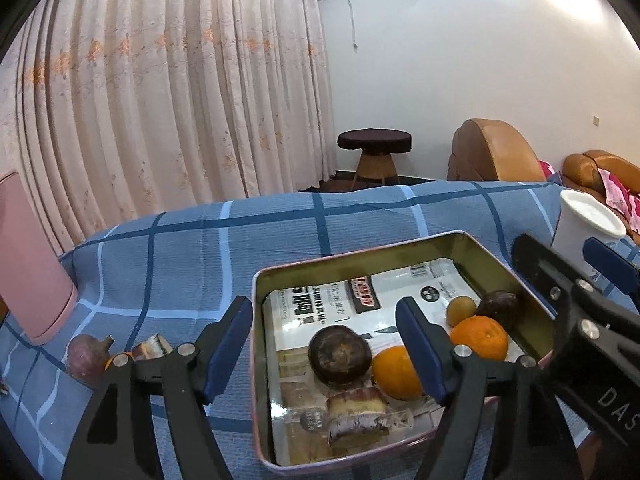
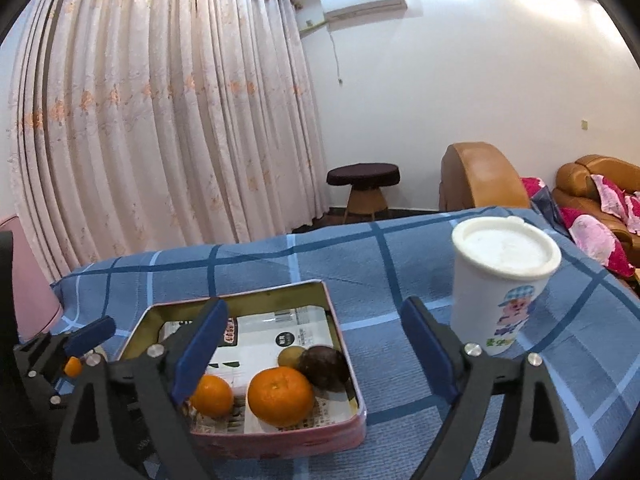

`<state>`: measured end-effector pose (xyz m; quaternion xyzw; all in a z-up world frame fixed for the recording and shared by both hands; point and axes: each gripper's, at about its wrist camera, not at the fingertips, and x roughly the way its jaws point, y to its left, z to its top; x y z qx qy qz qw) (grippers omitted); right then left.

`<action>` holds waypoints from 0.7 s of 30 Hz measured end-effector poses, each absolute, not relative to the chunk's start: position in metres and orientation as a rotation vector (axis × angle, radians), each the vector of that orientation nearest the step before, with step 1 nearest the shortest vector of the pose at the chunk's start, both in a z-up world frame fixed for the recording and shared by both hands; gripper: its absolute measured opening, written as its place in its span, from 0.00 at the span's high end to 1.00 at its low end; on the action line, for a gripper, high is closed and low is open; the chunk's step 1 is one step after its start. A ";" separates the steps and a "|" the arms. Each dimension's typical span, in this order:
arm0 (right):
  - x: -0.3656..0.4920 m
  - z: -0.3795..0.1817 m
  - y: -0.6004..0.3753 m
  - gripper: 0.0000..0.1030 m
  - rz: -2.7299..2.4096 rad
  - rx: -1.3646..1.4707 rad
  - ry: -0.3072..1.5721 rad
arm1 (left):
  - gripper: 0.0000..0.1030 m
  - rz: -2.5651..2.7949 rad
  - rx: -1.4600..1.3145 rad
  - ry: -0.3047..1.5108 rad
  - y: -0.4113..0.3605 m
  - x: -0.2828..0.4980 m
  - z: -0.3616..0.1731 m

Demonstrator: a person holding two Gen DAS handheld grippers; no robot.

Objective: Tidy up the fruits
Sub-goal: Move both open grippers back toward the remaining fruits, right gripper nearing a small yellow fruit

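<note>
The fruits lie in a shallow pink-walled tin (image 1: 256, 320) on the blue checked worktop (image 1: 180, 248): a dark brown round fruit (image 1: 340, 356) near the middle, an orange (image 1: 394, 372) just right of it, a second orange (image 1: 480, 338) farther right, and behind that a small green-brown fruit (image 1: 460, 310) beside a dark purple one (image 1: 498, 306) against the tin's right wall. Two cut, striped pieces (image 1: 356, 414) sit at the tin's near edge, all on printed paper lining the bottom. The left claw (image 1: 324, 356) hangs over the tin's near left part, pointing down at a slant, its jaws wide apart with nothing pressed between them; the left finger stands outside the tin wall, the right one over the first orange. The right claw (image 2: 316, 348) is likewise spread and empty, its left finger over the tin, its right finger over bare cloth near a white lidded cup (image 2: 500, 280) that stands right of the tin. Left of the tin, on the cloth, lie a reddish-purple fruit (image 1: 86, 354) and another cut piece (image 1: 150, 348), near a pink container (image 1: 28, 264).
</note>
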<state>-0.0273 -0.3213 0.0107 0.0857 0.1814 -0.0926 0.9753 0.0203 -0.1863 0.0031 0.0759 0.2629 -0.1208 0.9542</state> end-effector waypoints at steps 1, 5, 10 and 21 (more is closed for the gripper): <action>-0.028 0.011 -0.320 0.12 -0.192 0.167 0.363 | 0.27 -0.240 0.155 0.532 -0.184 0.020 0.003; -0.030 0.010 -0.318 0.12 -0.206 0.161 0.353 | 0.27 -0.208 0.169 0.513 -0.177 0.017 0.003; -0.035 0.009 -0.315 0.12 -0.216 0.167 0.337 | 0.27 -0.179 0.165 0.502 -0.162 0.014 0.002; -0.042 0.008 -0.291 0.13 -0.227 0.165 0.357 | 0.27 -0.141 0.169 0.484 -0.119 0.005 0.001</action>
